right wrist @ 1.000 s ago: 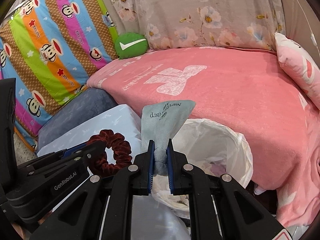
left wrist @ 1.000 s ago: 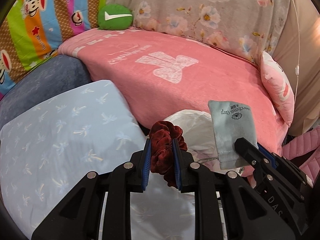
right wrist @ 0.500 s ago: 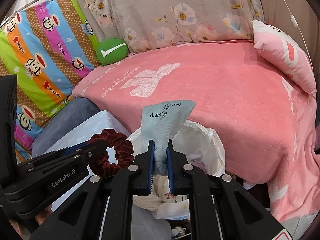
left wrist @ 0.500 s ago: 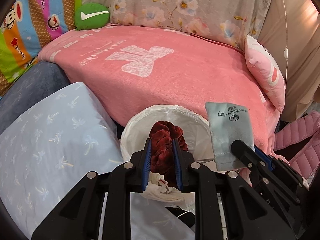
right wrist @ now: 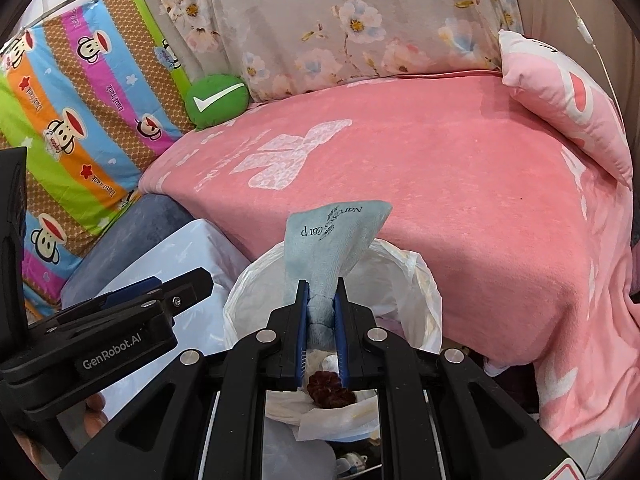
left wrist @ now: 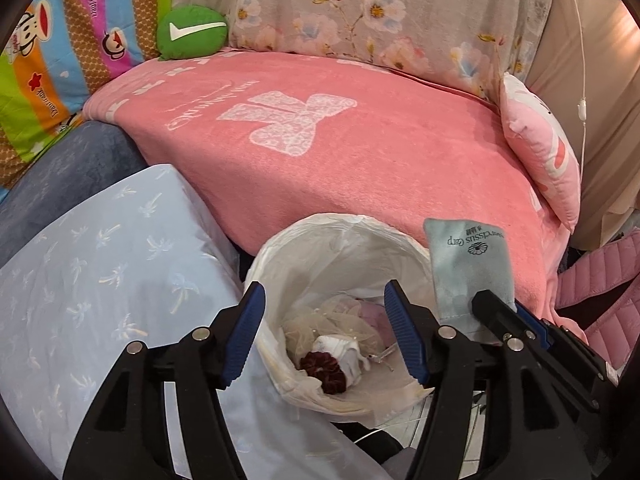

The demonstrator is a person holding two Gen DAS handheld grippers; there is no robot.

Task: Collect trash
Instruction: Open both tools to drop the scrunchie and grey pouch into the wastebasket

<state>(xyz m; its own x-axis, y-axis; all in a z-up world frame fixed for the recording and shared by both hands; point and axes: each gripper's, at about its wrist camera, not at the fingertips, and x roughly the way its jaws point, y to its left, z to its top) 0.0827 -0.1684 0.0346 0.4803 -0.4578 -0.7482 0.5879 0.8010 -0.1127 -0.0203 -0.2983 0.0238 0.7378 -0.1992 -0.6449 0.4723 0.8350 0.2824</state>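
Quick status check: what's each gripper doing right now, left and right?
Left gripper: open, empty, above the bin; scrunchie lies inside.
Right gripper: closed on the blue pouch.

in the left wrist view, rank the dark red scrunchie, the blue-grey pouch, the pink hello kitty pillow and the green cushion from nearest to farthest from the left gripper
From the left gripper, jaws open:
1. Dark red scrunchie, just below, inside the white trash bag.
2. Blue-grey pouch, to the right, held by the right gripper.
3. Pink Hello Kitty pillow, far right on the bed.
4. Green cushion, back left corner.
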